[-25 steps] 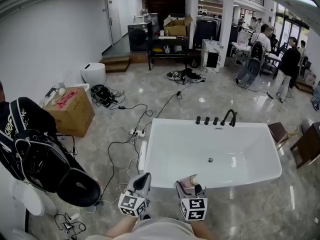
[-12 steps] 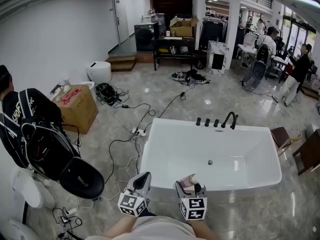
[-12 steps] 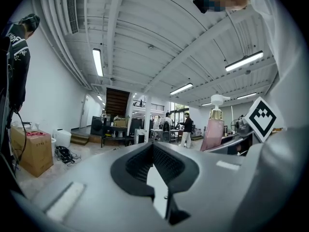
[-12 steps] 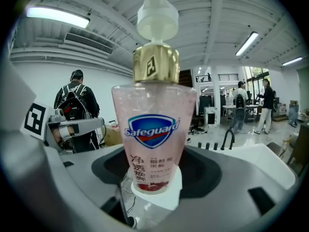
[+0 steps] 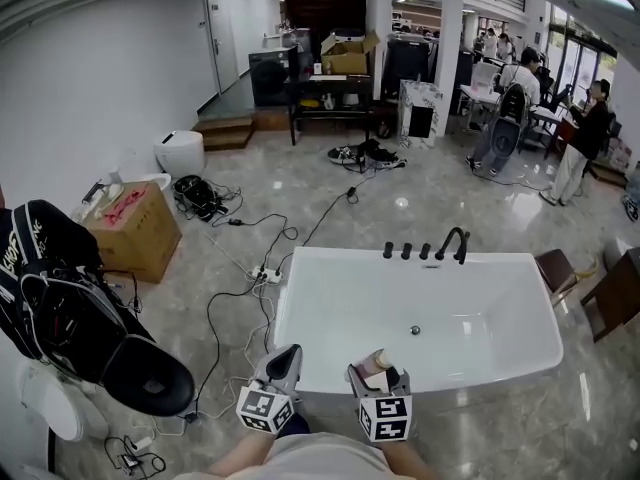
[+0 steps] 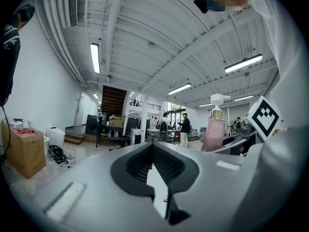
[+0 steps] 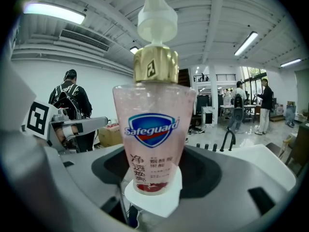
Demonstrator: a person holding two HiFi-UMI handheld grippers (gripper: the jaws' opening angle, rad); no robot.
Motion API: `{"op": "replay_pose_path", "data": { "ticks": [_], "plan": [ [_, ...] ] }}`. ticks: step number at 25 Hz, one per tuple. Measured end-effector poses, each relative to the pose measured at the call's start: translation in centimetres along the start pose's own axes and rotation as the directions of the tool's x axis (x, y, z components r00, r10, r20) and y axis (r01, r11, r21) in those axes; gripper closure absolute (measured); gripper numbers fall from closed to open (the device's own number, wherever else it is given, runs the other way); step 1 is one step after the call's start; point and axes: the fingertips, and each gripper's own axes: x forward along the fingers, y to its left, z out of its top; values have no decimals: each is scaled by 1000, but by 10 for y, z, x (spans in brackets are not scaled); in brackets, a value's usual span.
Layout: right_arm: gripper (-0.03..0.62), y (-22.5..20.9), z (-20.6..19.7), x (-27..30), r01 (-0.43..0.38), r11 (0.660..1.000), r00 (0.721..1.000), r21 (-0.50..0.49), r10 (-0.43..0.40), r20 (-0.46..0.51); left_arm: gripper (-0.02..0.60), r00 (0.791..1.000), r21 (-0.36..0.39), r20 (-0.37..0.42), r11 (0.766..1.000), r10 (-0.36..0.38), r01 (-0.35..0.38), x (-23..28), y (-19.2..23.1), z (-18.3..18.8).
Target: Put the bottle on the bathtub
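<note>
A pink soap bottle [image 7: 153, 144] with a gold collar and a white pump stands upright between the jaws of my right gripper [image 7: 153, 187], which is shut on it. In the head view that gripper [image 5: 375, 370] and the bottle [image 5: 378, 361] hover at the near rim of the white bathtub [image 5: 300, 268]. My left gripper [image 5: 284, 363] is just left of it, also at the near rim. The left gripper [image 6: 152, 151] has its ridged pads together with nothing between them. The bottle [image 6: 215, 129] shows to its right in that view.
A black faucet [image 5: 455, 243] and three knobs sit on the tub's far rim. Cables [image 5: 260, 268] trail over the marble floor left of the tub. A large black bag [image 5: 70, 308] and a cardboard box [image 5: 130, 223] are at left, a brown stool [image 5: 556, 266] at right, people [image 5: 580, 133] far back.
The head view has shifted a little, so the room and tub sit slightly differently. Both grippers keep their places at the near rim, the right one still holding the bottle.
</note>
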Motion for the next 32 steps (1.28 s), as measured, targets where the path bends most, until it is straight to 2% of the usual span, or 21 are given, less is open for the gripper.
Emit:
{"op": "replay_pose_path", "data": {
  "ticks": [7,12,15,20,25,32],
  "plan": [
    [286,-5,14,98,55,998,998,12,-54,-15,572,999,1,-17,999,-43,43,62,82,-12],
    [286,10,50,175,102,995,995,6,-102,2,572,995,-39,-27,995,-97,96,106,160,-5],
    [286,10,58,206,129,992,992,-7,-129,-3,572,991,-26,-20,991,-134,134,130,180,-5],
    [286,5,71,238,149,989,989,-2,-149,-11,572,989,-42,-14,988,-147,147,159,200,-4],
    [286,-8,74,246,124,992,992,-1,-124,-25,572,993,-21,-14,993,-117,117,171,200,-3],
    [286,-24,70,270,48,998,999,-48,-49,-19,572,1000,-9,6,1000,13,-13,178,220,-20]
  ]
}}
